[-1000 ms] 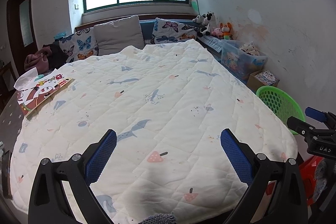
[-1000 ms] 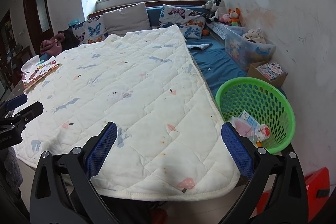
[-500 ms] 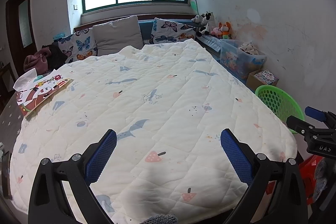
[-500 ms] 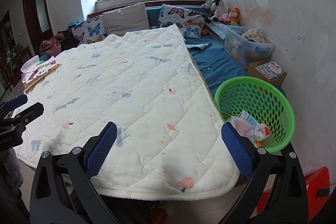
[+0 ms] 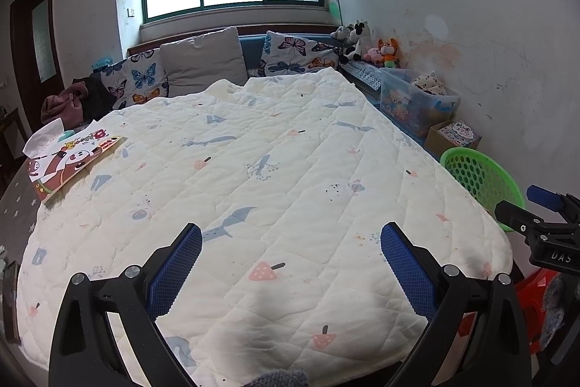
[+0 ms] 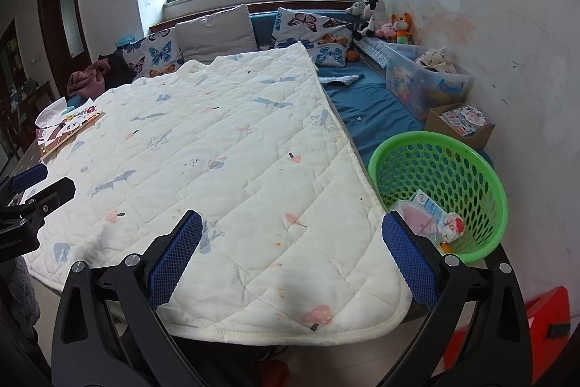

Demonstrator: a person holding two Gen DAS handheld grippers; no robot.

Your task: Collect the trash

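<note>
Both grippers were held over the near edge of a bed covered by a cream quilt [image 6: 224,147]. The left gripper [image 5: 290,263] had its jaws spread wide with nothing between them, and the right gripper [image 6: 291,260] likewise stood wide apart and empty.

At the bed's near right corner sat a green basket [image 6: 482,169]; inside it, against the near wall, lay the trash: a crumpled wrapper [image 6: 427,216] in pink, white and blue. Beyond the basket, along the right edge, stood a cardboard box [image 6: 460,120] holding printed items and a clear plastic bin [image 6: 427,78] filled with toys and cloth.
</note>
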